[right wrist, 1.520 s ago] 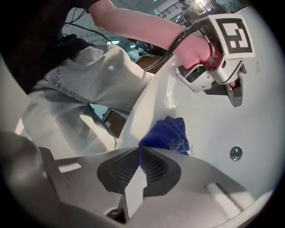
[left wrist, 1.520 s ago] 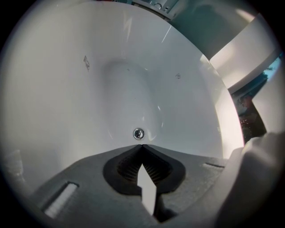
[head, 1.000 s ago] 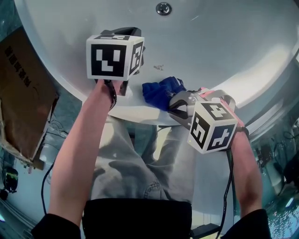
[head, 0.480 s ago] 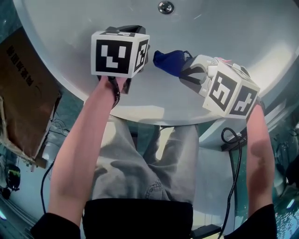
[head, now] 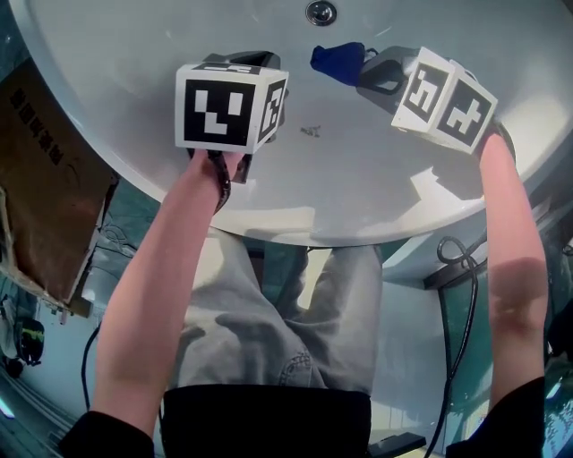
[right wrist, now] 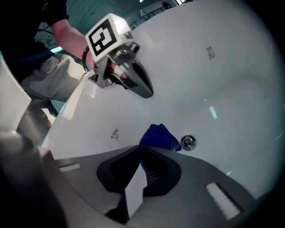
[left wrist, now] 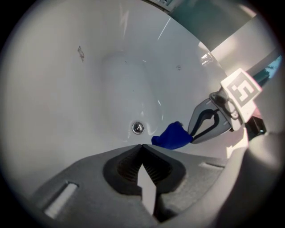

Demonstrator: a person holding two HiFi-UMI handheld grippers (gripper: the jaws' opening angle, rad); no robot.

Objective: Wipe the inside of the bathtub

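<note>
Bathtub [head: 385,170], drain [head: 320,12] beside blue cloth [head: 337,59] — right gripper [head: 362,68] pinching it

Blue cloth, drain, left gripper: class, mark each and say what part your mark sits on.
blue cloth [head: 335,59], head view, middle of the bunched fabric.
drain [left wrist: 138,128], left gripper view, centre of the metal fitting.
left gripper [left wrist: 142,147], left gripper view, where its shut jaw tips meet.

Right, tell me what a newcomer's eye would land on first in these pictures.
The blue cloth, pinched in the right gripper down in the white bathtub, right beside the metal drain. Next, the black-and-white marker cubes on both grippers; the left gripper hangs shut and empty nearer the rim.
</note>
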